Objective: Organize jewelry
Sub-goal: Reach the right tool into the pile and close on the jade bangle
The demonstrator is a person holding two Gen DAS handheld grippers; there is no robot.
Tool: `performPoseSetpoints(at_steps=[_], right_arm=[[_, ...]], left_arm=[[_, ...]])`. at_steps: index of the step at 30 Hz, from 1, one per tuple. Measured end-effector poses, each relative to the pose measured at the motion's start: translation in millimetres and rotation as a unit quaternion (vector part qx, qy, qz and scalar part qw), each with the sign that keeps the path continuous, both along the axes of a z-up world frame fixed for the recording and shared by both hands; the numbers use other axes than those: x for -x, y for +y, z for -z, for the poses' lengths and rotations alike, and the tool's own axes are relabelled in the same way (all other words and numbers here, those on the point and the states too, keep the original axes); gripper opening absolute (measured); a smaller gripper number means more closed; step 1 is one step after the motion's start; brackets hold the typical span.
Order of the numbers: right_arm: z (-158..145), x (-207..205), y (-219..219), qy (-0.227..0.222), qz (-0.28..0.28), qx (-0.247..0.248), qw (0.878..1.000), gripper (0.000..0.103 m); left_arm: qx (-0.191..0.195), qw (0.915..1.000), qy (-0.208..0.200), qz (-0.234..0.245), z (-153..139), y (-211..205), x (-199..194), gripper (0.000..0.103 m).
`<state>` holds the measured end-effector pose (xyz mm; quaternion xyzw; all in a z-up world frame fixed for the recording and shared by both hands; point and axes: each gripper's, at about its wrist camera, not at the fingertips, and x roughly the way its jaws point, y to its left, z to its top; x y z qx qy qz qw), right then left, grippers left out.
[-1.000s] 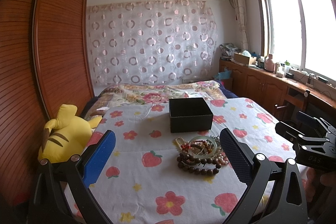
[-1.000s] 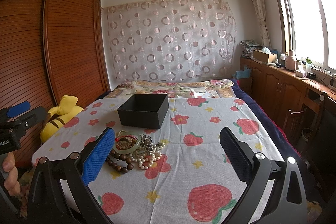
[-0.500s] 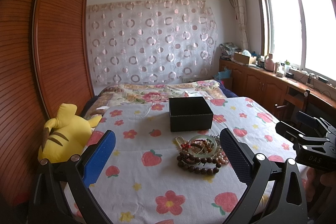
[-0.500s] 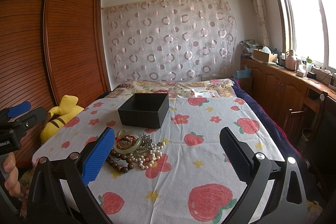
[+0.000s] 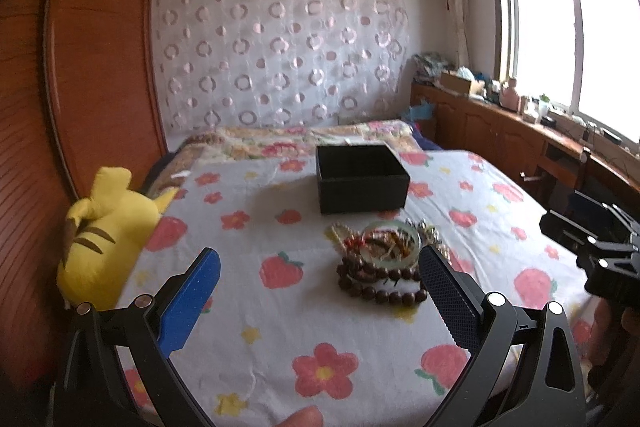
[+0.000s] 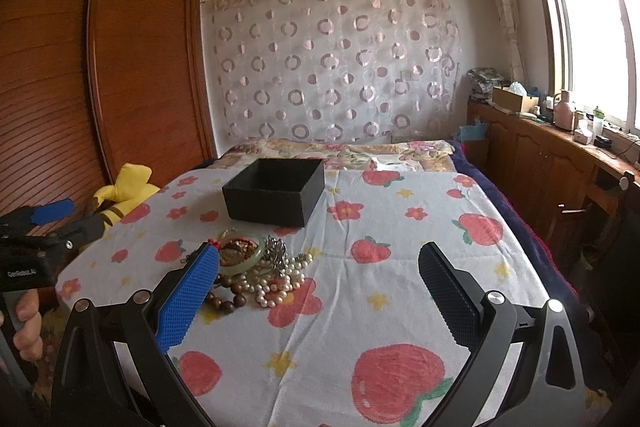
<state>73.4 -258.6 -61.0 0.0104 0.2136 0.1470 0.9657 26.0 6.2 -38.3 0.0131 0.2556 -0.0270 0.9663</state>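
Left claw [image 5: 320,281] wide open, empty | right claw [image 6: 318,277] wide open, empty

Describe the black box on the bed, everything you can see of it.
The black box is rectangular, open-topped and lidless, with matte dark walls that look like card. What shows of its inside is dark and empty. It sits upright and flat on the strawberry-print cover, just beyond the jewelry pile, apart from it. Neither tool touches it.
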Motion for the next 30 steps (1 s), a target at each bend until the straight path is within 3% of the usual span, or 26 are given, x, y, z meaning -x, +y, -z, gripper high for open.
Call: performPoseSetpoints(at_steps=[5, 10, 16, 22, 30], right_arm=[[13, -14, 2, 0.026, -0.026, 0.003, 0.999, 0.090], [28, -34, 15, 0.062, -0.066, 0.006, 0.996, 0.062], [37, -64, 47, 0.098, -0.135, 0.031, 0.986, 0.035], [38, -111, 76, 0.141, -0.179, 0.056, 0.972, 0.024], [40, -153, 110, 0.190, -0.209, 0.102, 0.954, 0.023]], left_arm=[[-0.002, 0.9990, 0.039, 0.022, 23, -2, -17, 0.096], [-0.013, 0.9976, 0.065, 0.022, 42, -1, -29, 0.096], [-0.006, 0.9954, 0.093, 0.023, 60, 6, -42, 0.096], [0.001, 0.9936, 0.108, 0.032, 67, 10, -50, 0.096], [0.015, 0.9923, 0.119, 0.031, 70, 22, -58, 0.096]])
